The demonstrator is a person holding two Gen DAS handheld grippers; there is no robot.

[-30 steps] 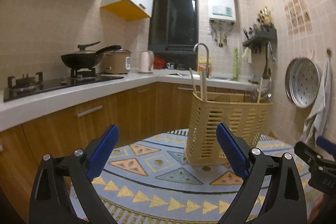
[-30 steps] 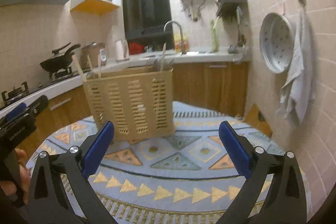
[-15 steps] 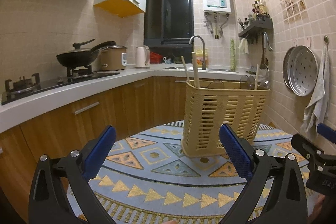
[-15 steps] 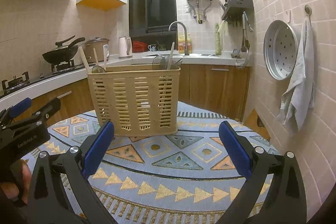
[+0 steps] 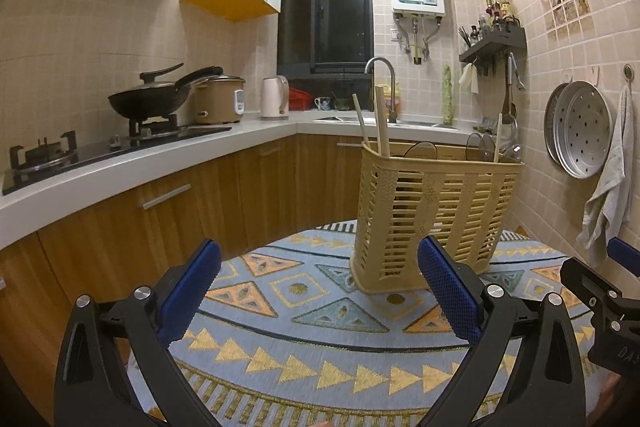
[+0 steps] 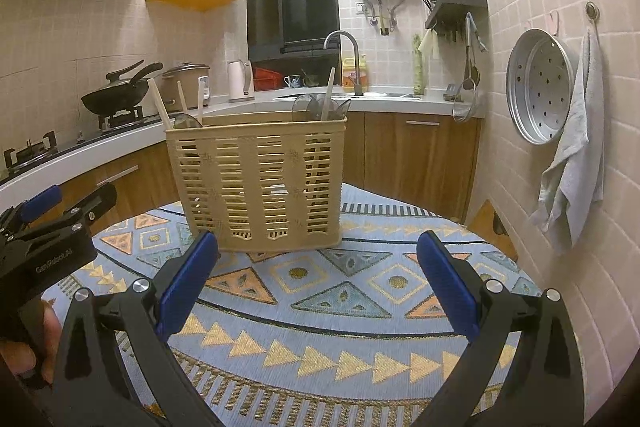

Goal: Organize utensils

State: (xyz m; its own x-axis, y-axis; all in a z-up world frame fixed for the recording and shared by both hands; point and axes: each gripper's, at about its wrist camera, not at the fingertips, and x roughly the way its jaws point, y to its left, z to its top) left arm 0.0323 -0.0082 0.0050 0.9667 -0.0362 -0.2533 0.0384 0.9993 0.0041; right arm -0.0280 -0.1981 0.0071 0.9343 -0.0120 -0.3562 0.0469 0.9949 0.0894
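While both claws hang spread and empty over the patterned cloth (image 6: 340, 291) on the desk, the step in hand looks like an approach to the slatted utensil basket (image 6: 260, 183), which stands upright on that cloth at about twelve o'clock from the right claw (image 6: 316, 287) and about one o'clock from the left claw (image 5: 320, 291). Neither claw touches it. Wooden handles (image 6: 160, 107) lean out of the basket's end toward the stove, and a pale handle (image 6: 329, 93) with dark spoon or ladle bowls (image 6: 316, 107) rises at the other end; what lies lower inside is hidden by the slats.

To do this well, I would pick one utensil only and come down on its shaft from above, jaws squared across it, well under the tip so it cannot pivot. The basket seems light plastic on cloth, so a sideways nudge could slide or tip it; the other claw could steady the rim. Lift straight up until the end clears the rim, because leaning neighbours may drag along.
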